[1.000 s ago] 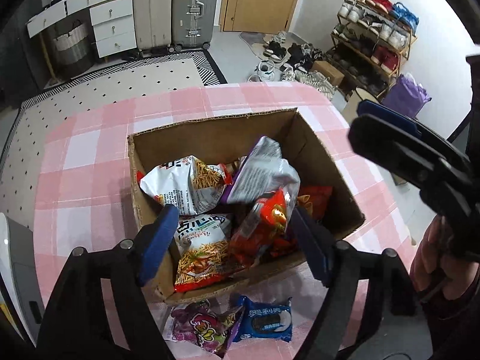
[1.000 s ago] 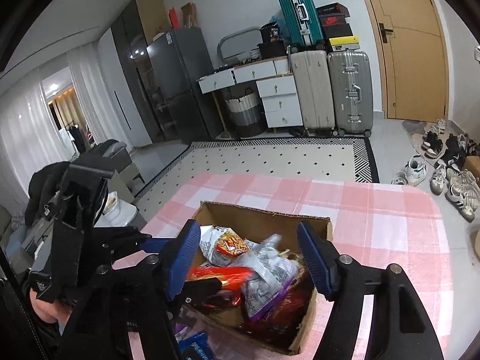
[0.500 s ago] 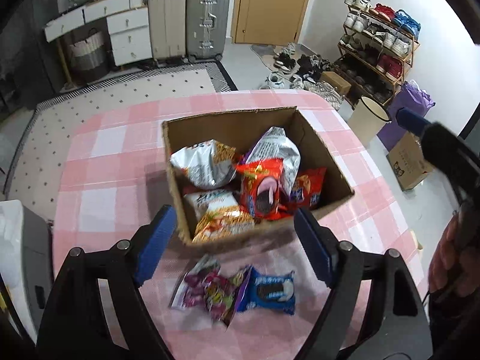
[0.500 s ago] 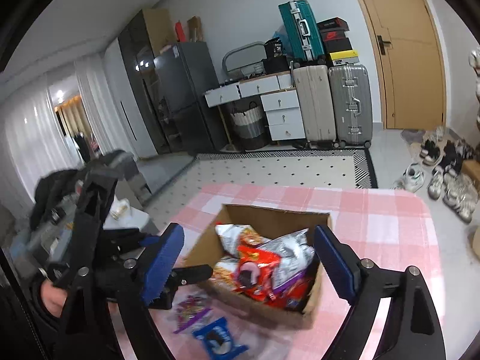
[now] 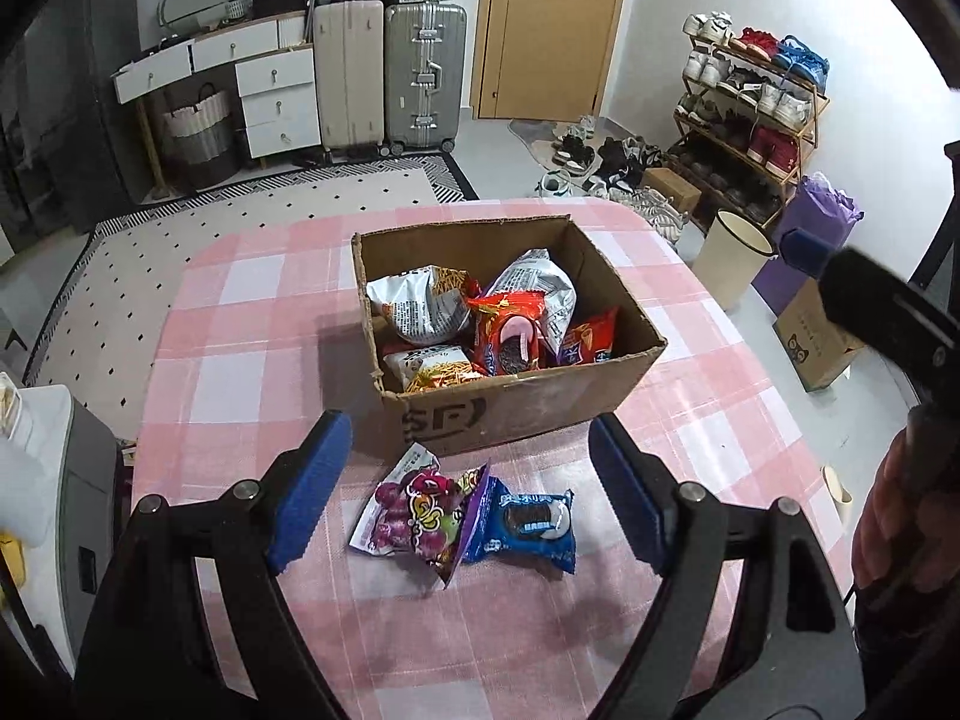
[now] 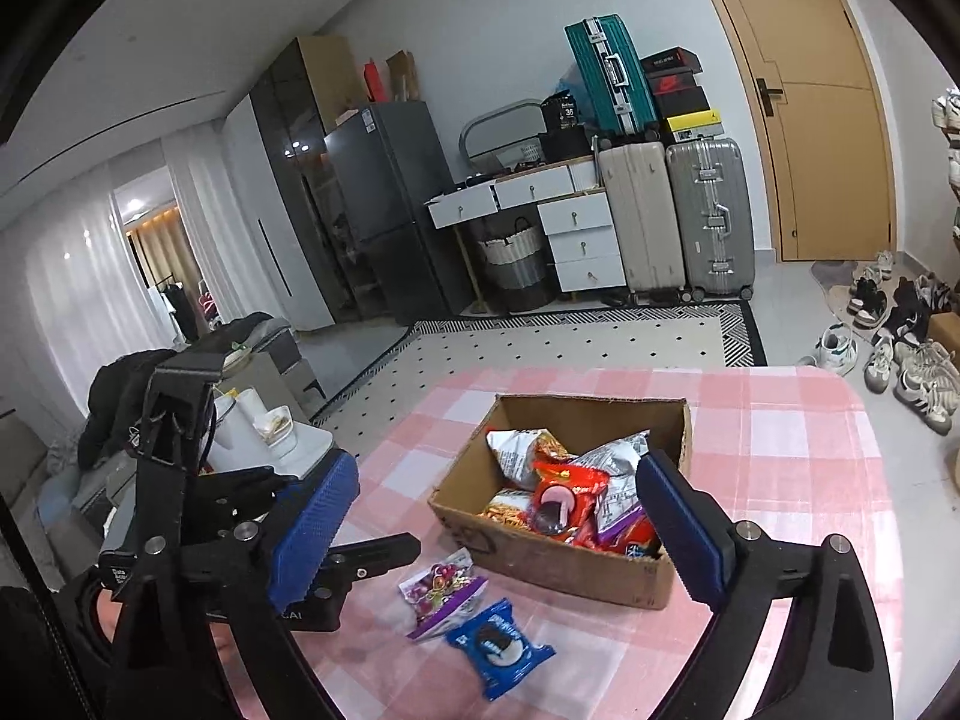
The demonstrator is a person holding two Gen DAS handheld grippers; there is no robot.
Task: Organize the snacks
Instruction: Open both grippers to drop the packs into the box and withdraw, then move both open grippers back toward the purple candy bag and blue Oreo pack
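Snacks half sorted: both tongs empty and apart above a pink checked table (image 5: 240, 324).

Left gripper (image 5: 468, 480) stands with its blue pads wide and nothing between them; seen through the gap, a purple candy packet (image 5: 420, 510) and a blue cookie packet (image 5: 528, 525) lie touching each other on the cloth, just in front of the cardboard box (image 5: 540, 402). The box holds several bags, among them a red cookie bag (image 5: 510, 330) and silver chip bags (image 5: 420, 306). Right gripper (image 6: 498, 516) has just been opening and stands wide, clear of everything; the box shows between its pads, the two loose packets lower left of it. Only the right wrist view shows the left gripper's black body from the side, plus a fridge (image 6: 390, 204); only the left wrist view shows a shoe rack (image 5: 756, 114).
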